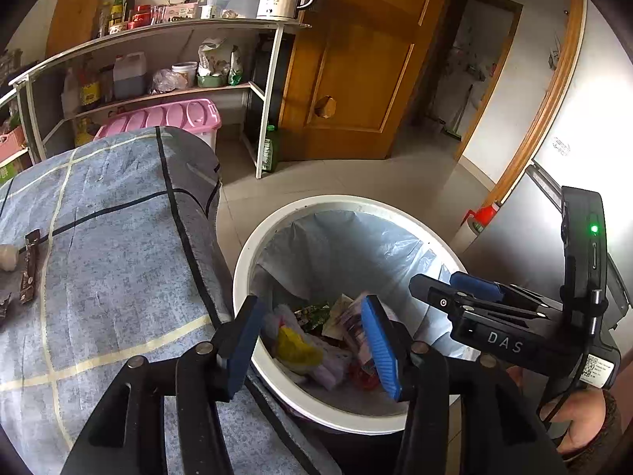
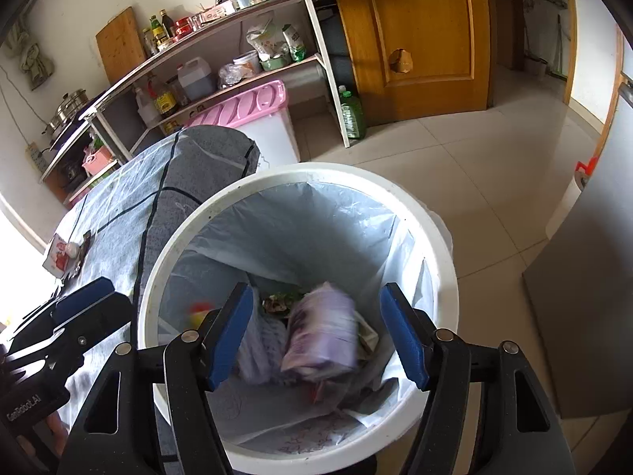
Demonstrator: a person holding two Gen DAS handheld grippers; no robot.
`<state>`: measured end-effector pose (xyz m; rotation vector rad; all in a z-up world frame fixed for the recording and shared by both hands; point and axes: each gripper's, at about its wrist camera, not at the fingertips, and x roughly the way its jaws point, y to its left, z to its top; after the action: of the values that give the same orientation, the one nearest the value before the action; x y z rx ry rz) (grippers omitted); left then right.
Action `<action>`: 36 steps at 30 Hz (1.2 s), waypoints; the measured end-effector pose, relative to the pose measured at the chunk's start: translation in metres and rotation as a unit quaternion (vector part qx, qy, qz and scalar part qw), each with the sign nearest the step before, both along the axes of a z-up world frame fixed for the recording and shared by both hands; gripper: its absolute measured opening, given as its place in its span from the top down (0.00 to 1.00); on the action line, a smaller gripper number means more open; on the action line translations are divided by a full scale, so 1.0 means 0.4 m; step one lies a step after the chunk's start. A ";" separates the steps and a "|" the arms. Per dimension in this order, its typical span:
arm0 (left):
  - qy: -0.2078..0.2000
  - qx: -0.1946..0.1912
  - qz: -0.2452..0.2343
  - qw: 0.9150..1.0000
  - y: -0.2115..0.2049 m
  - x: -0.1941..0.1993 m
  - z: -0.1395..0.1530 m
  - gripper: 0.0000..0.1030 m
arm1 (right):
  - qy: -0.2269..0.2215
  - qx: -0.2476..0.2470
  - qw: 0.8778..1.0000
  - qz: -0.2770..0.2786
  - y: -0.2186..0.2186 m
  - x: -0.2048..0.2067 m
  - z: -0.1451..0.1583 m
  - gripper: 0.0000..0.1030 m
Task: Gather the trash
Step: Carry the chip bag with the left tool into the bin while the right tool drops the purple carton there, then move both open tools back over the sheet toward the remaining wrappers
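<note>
Beside the cloth-covered table, a white bin stands on tiled floor.

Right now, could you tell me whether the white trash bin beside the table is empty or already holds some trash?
It holds trash. The white trash bin has wrappers and packets piled at the bottom of its liner, well below the rim.

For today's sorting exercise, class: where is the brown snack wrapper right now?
In the left wrist view the brown snack wrapper lies at the far left on the blue checked tablecloth, left of the white trash bin.
</note>
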<state>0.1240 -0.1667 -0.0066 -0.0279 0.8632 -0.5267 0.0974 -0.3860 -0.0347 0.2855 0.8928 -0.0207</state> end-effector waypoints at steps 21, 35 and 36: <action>-0.025 -0.004 0.109 0.994 0.262 -0.028 0.037 0.48 | -0.040 0.023 0.997 0.054 0.164 0.016 0.056 0.34; -0.023 0.010 0.224 0.974 0.519 -0.039 0.013 0.48 | -0.050 0.019 0.989 0.138 0.387 0.072 0.077 0.34; -0.022 0.009 0.231 0.973 0.537 -0.038 0.012 0.48 | -0.050 0.016 0.988 0.143 0.405 0.077 0.077 0.34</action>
<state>0.1087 0.0482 -0.0019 -0.1966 0.7859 -0.0823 0.1281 -0.2242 -0.0040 0.1851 0.8276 0.2723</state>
